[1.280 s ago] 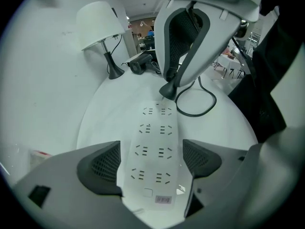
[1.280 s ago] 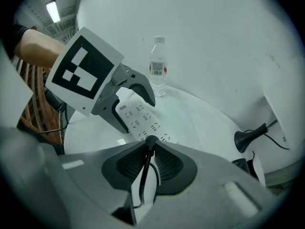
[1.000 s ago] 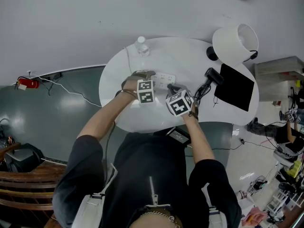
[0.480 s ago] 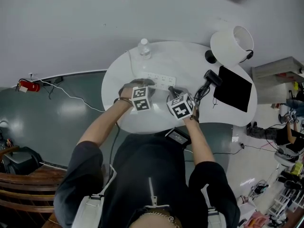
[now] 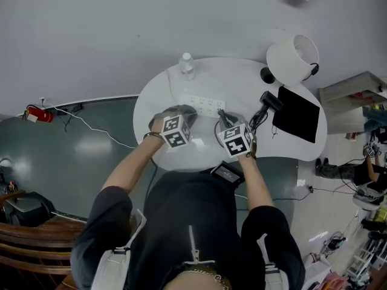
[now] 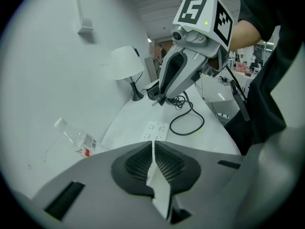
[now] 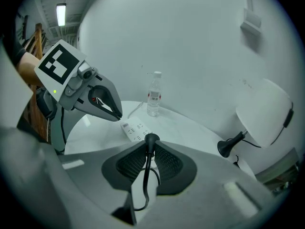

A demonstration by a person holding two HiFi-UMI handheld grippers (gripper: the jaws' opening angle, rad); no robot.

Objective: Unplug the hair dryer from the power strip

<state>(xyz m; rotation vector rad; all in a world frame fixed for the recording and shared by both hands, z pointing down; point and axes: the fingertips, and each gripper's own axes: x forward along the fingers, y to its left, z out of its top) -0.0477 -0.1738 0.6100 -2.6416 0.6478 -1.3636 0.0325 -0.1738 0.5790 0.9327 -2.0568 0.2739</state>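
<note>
One plug (image 7: pixel 151 138) sits pinched in the right gripper (image 7: pixel 150 149), clear of the strip (image 7: pixel 136 129); the left gripper (image 6: pixel 153 146) has just closed empty

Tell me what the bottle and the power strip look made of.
The bottle looks like thin clear plastic: a see-through body with a white cap. The power strip looks like hard white plastic, probably moulded: smooth, even in colour, with crisp socket holes.

The worktop (image 5: pixel 224 80) and power strip (image 5: pixel 202 104) are seen in white; the plug (image 7: pixel 151 140) and its cord (image 7: pixel 145 178) are coloured black.
</note>
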